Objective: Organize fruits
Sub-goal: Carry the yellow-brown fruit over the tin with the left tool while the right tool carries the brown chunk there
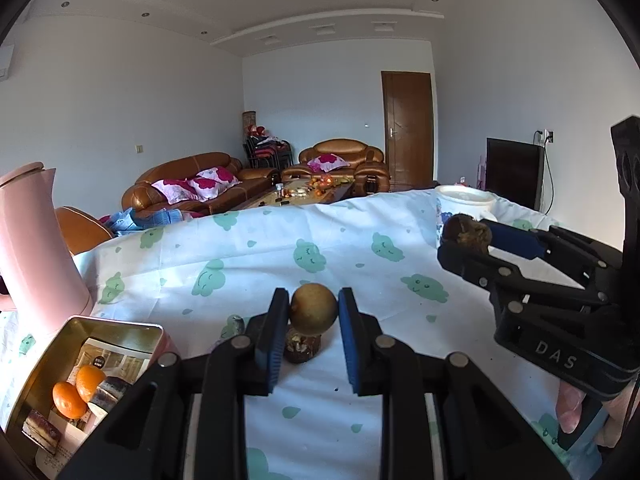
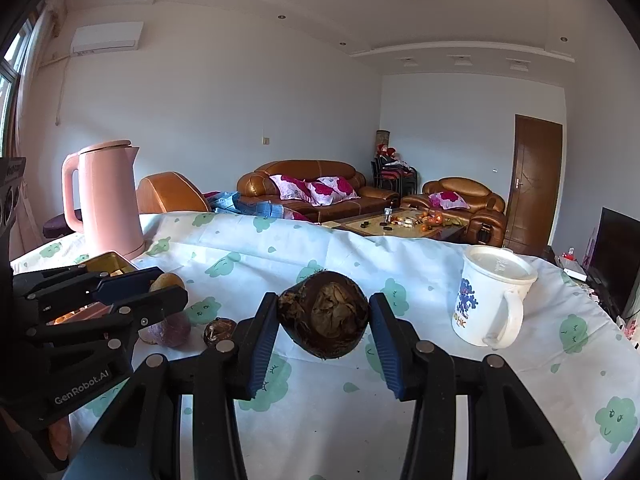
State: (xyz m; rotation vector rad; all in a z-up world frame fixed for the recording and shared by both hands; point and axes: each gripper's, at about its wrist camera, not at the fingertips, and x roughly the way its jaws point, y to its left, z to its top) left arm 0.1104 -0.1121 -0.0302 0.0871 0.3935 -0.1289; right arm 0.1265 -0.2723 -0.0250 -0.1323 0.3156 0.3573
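I have a small round tan-brown fruit (image 1: pixel 313 309) clamped between the blue pads of my left gripper (image 1: pixel 313 316), lifted above the white tablecloth printed with green cloud faces (image 1: pixel 260 256); a dark brown chestnut-like piece (image 1: pixel 302 347) sits on the cloth right under it. My right gripper (image 2: pixel 323 320) is clenched on a larger dark brown, rough-skinned fruit with a papery patch (image 2: pixel 323 315), also held off the cloth. So both hands are loaded and I judge I'm in the carrying step. The open gold metal tin (image 1: pixel 28 396) at my lower left already holds two orange mandarins (image 1: pixel 78 390) and some dark-and-pale wrapped pieces I can't identify, so it looks like the place to sort into. Next I should swing the left fruit over the tin's rim and lower it before opening, keeping clear of the tall pink kettle (image 2: pixel 108 200) behind. The white lidded mug (image 2: pixel 490 300) stands well to the right
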